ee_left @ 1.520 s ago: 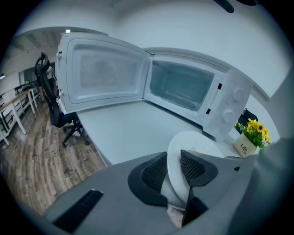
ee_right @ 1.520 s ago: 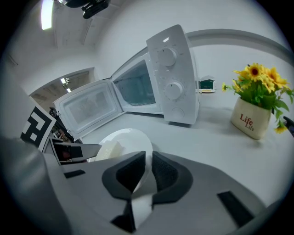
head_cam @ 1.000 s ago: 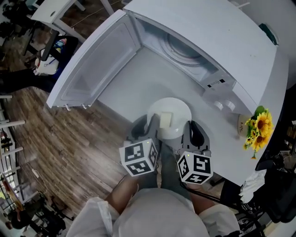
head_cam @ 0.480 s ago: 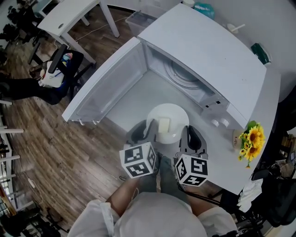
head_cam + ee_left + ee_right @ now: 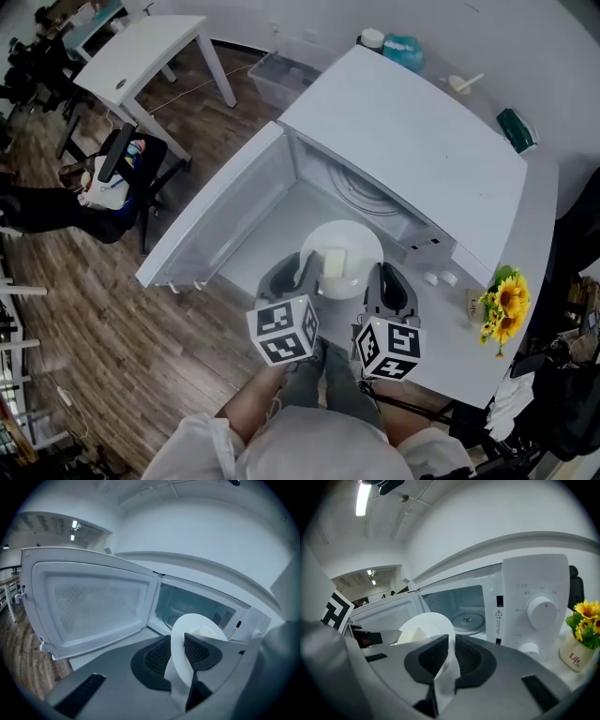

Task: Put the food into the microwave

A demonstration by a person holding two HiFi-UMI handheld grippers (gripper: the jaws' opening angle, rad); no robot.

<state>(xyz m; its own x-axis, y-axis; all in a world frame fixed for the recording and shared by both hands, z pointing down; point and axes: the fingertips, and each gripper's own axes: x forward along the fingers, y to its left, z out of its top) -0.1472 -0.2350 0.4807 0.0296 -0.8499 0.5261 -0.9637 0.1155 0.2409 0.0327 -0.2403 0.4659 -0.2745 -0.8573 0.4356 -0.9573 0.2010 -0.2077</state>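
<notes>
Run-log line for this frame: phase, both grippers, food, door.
phase: plate held before microwave | left gripper: shut on plate | right gripper: shut on plate | food: on plate | door: open

One microwave (image 5: pixel 412 150), one plate (image 5: pixel 354 236), one pale block of food (image 5: pixel 333 262), two grippers, the left gripper (image 5: pixel 302 264) and right gripper (image 5: pixel 381 274), two dials (image 5: pixel 542 610), one pot of sunflowers (image 5: pixel 502 305)

A pale, butter-coloured block of food (image 5: pixel 332 262) sits on a round white plate (image 5: pixel 362 240). We see its rim pinched by the left gripper (image 5: pixel 292 272) and right gripper (image 5: pixel 384 281), before the white microwave (image 5: pixel 412 141), door (image 5: pixel 220 220) swung wide open.
</notes>
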